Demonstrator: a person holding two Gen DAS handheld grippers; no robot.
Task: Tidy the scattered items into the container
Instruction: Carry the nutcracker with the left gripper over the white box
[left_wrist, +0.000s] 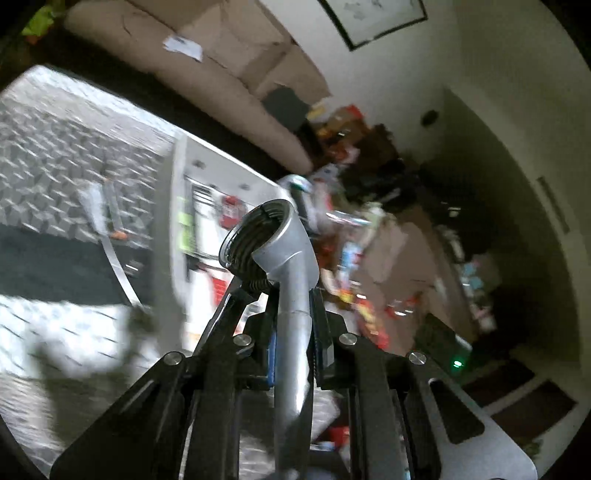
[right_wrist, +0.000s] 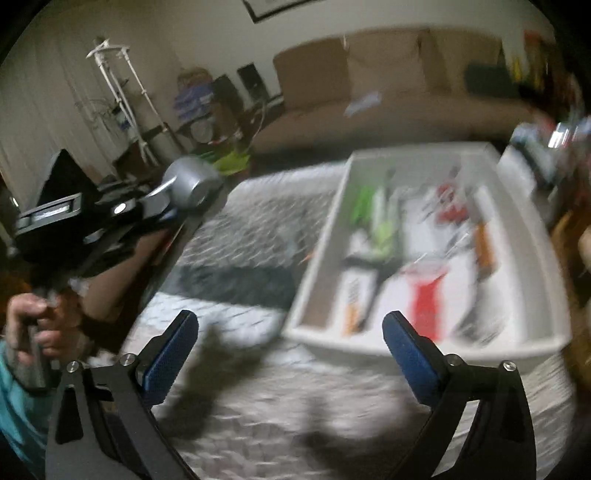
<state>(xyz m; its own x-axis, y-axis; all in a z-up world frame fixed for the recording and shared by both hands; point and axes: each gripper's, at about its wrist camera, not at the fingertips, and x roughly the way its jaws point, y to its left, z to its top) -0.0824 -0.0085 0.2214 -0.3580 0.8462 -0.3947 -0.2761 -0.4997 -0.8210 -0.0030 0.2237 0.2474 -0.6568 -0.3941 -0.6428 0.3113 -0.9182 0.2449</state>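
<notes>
Left wrist view: the left gripper (left_wrist: 293, 314) pinches a silver metal tool (left_wrist: 291, 295) by its shank, the cupped head raised clear of the patterned cloth (left_wrist: 59, 147). The white tray (right_wrist: 532, 236), already holding green, red and orange pieces, lies near, ahead of the right gripper (right_wrist: 290, 343), whose blue pads (right_wrist: 168, 354) stand spread and empty. Judged from here, the carry should end low over a free compartment, with the tool laid lengthwise along the dividers before the grip loosens.
</notes>
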